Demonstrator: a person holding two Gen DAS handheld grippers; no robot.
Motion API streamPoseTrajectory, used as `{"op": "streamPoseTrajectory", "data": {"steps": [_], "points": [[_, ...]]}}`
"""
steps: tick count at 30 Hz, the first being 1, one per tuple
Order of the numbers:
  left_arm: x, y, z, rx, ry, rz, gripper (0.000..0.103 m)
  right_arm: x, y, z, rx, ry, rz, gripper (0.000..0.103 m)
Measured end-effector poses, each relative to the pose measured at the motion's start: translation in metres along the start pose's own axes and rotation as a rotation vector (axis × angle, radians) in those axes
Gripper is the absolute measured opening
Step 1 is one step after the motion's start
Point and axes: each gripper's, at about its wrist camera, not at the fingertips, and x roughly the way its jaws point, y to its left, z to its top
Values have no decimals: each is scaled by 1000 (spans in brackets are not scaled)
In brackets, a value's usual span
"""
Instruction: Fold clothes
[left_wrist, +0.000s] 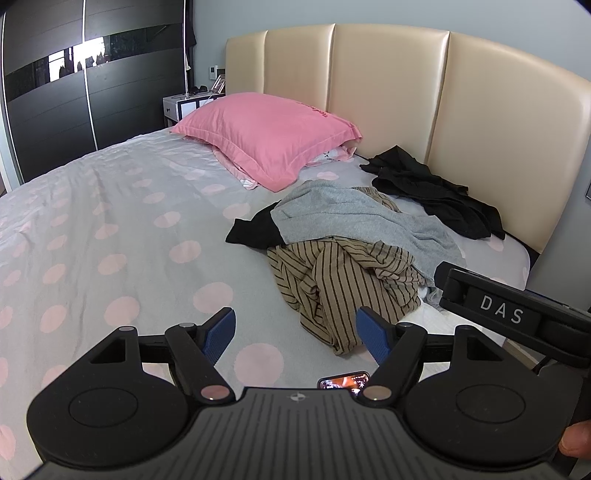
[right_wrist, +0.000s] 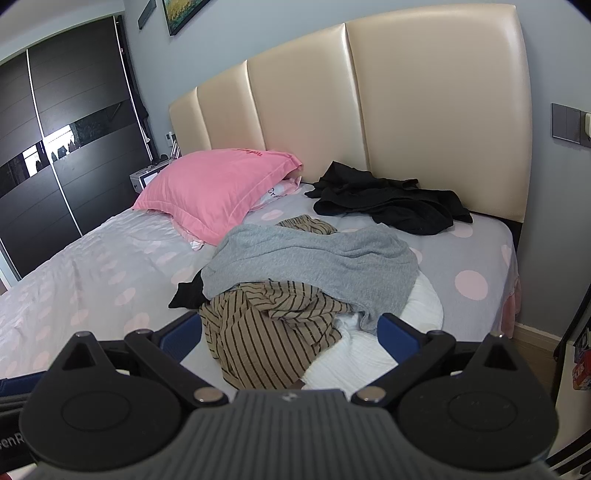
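A heap of unfolded clothes is seen on the bed (left_wrist: 110, 206), on its grey sheet with pale pink dots, toward the headboard (left_wrist: 388, 92) end. At the front of the heap lies a crumpled tan shirt with dark stripes (left_wrist: 332, 284); a grey knit top (right_wrist: 314, 258) is draped over the back of it, and a small black piece (left_wrist: 255, 230) sticks out from under the grey top on the left. A white garment (right_wrist: 373, 343) is partly covered by the striped shirt and the grey top at the near right edge of the bed. A separate black garment (right_wrist: 391, 203) is bunched just against the headboard, apart from the heap. A pink pillow (left_wrist: 266, 136) is propped to the left of the clothes, on top of a second pillow that is mostly hidden.

The left gripper (left_wrist: 295, 332) is held above the sheet with its blue-padded jaws spread wide and nothing between them; the striped shirt is seen just beyond its right finger. The right gripper (right_wrist: 290, 332) is likewise spread wide and empty, hanging over the near end of the striped shirt and the white garment, though whether it touches the cloth cannot be told from this angle. A small lit screen, perhaps a phone (left_wrist: 343, 381), shows just behind the left gripper's body
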Motion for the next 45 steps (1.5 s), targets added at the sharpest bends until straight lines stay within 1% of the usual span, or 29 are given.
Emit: {"op": "streamPoseTrajectory", "data": {"steps": [1, 6, 13, 18, 22, 25, 26, 27, 28, 29, 31, 33, 34, 35, 37, 39, 42, 44, 45], "points": [[0, 0, 0, 2, 19, 2, 72, 0, 0, 0, -1, 0, 0, 102], [2, 1, 1, 1, 24, 7, 71, 1, 1, 0, -2, 2, 0, 102], [9, 3, -1, -5, 12, 6, 71, 5, 4, -1, -35, 9, -4, 102], [20, 5, 4, 2, 16, -7, 70, 17, 4, 6, -75, 53, 16, 102], [37, 8, 16, 5, 0, -34, 66, 36, -1, 19, -135, 87, 3, 101], [56, 5, 27, 26, -6, -53, 66, 59, -9, 31, -166, 130, 12, 98], [64, 3, 31, 34, -11, -64, 66, 68, -10, 35, -178, 152, 19, 93], [73, 1, 34, 40, -4, -76, 65, 79, -12, 37, -200, 179, 25, 85], [82, 0, 36, 38, 4, -90, 65, 89, -13, 39, -221, 201, 30, 81], [90, -1, 39, 36, 13, -104, 64, 100, -13, 41, -236, 219, 33, 77], [109, -3, 44, 44, 33, -122, 60, 119, -14, 45, -250, 236, 38, 76], [128, -4, 48, 40, 54, -137, 57, 136, -15, 49, -266, 236, 42, 68], [139, -2, 50, 50, 73, -124, 55, 145, -16, 52, -273, 233, 37, 66], [147, -2, 52, 46, 78, -130, 53, 155, -17, 54, -276, 230, 32, 66], [162, -1, 56, 35, 87, -139, 52, 176, -20, 57, -273, 234, 24, 66], [174, 1, 56, 36, 101, -133, 52, 200, -23, 58, -258, 261, 53, 64], [190, 8, 53, 39, 123, -109, 52, 231, -22, 56, -240, 298, 88, 64], [197, 11, 50, 35, 141, -100, 52, 248, -20, 52, -233, 304, 94, 63], [201, 14, 48, 39, 147, -91, 52, 256, -19, 50, -232, 311, 94, 61]]}}
